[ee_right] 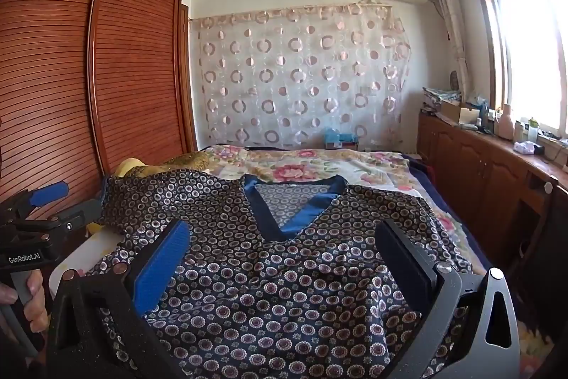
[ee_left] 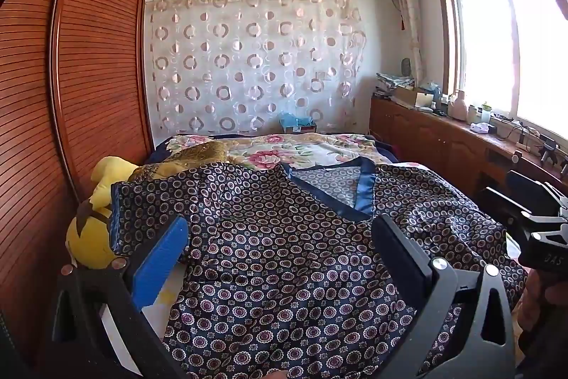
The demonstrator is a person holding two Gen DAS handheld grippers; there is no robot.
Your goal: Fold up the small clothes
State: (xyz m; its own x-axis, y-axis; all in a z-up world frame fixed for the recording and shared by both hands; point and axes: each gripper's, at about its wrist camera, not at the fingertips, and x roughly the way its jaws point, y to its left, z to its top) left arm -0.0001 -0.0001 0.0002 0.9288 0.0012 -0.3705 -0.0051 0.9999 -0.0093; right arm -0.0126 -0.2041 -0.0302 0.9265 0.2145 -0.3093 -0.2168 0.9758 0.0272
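Both pairs of jaws stand spread wide, pinching nothing.

Through the left wrist camera, my left gripper hovers over the patterned top, a dark, silky garment printed with small rings, lying face up on the floral bedspread. Its blue V-neckline sits at twelve o'clock from my fingertips. The left sleeve runs out toward ten o'clock, its cuff lying against the yellow plush toy by the wooden wardrobe. At three o'clock, at the edge of this view, I see my right gripper, though not its fingertips.

Through the right wrist camera, my right gripper hangs over the same top, the neckline again at twelve o'clock, the right shoulder falling away toward two o'clock. My left gripper appears at nine o'clock, near the sleeve, its blue pad lifted apart from the other finger.

As I judge it, the fold has not begun: the cloth is spread but rumpled. To do this well, I should take each side at the shoulder seam and hem, not mid-panel, because slick fabric like this likely slides. I should pinch one layer only, lift low, and carry the sleeve across the centre line evenly, clear of the toy.
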